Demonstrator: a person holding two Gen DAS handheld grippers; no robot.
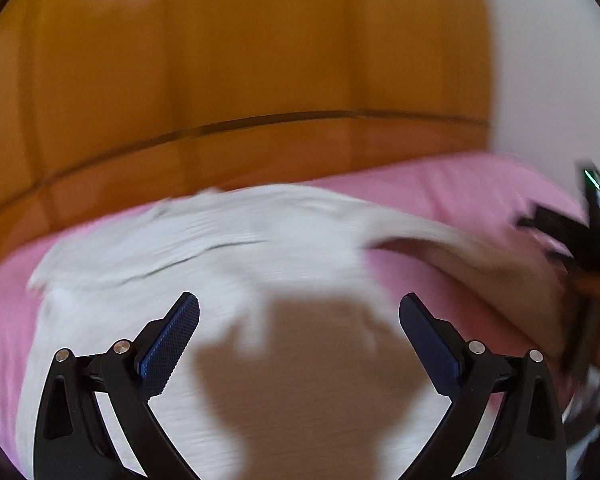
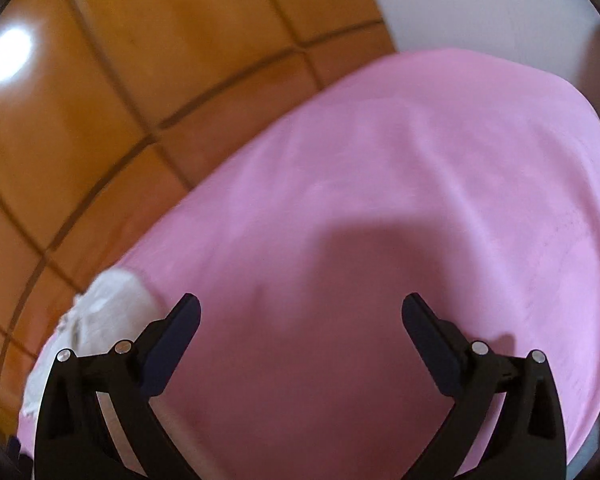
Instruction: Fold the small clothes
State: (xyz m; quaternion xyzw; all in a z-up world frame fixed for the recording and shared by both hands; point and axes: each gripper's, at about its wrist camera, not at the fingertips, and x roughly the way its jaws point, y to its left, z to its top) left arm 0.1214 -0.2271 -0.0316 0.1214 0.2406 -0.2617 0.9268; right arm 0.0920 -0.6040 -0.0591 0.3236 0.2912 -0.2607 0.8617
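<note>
Both pairs of jaws stand spread wide with nothing between them. Our left gripper [image 1: 299,308] hovers over the white, ribbed cloth garment [image 1: 228,256], which lies flat beneath and beyond its blue fingertips [image 1: 186,316], one fold trailing off toward the far right. Our right gripper [image 2: 300,310] hangs over bare pink bedsheet [image 2: 400,184]; there the same garment shows only as a crumpled edge left of its left finger. Beyond the bed stand orange-brown wooden panels [image 1: 228,60] and a white wall [image 1: 556,80].
</note>
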